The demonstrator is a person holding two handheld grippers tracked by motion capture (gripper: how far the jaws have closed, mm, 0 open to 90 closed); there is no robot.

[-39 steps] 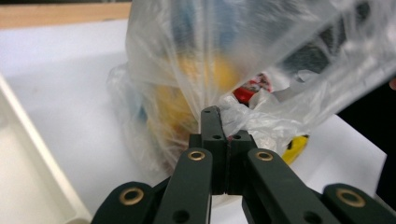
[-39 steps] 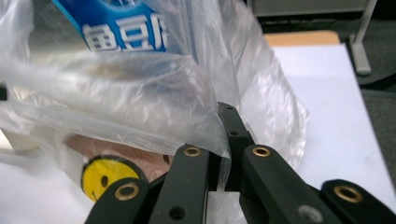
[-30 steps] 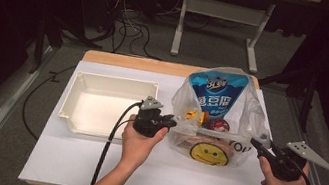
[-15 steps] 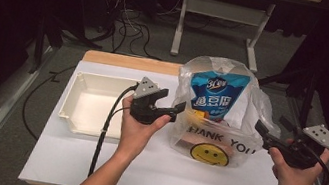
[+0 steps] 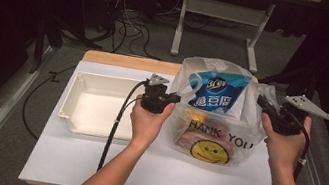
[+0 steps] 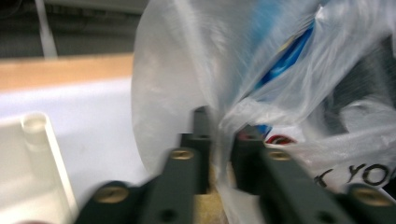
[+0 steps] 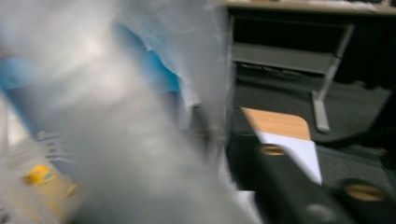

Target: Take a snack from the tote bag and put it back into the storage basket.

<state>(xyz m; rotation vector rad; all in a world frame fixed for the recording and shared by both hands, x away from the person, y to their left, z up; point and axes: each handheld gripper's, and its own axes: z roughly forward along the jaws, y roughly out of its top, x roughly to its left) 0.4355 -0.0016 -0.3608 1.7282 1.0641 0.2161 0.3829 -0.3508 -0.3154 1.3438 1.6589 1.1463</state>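
We found the right gripper view blurred, its own jaws mostly hidden behind film. Both forearms reached forward. The left gripper (image 5: 175, 97) had just closed, pinching the left edge of the plastic bag (image 5: 212, 131) standing on the white table (image 5: 90, 161); the right gripper (image 5: 262, 103) had just closed on the bag's right edge.

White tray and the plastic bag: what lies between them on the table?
In the high view, the left gripper and the hand holding it sit between the white tray and the plastic bag, jaws shut on the bag's edge, above the table.
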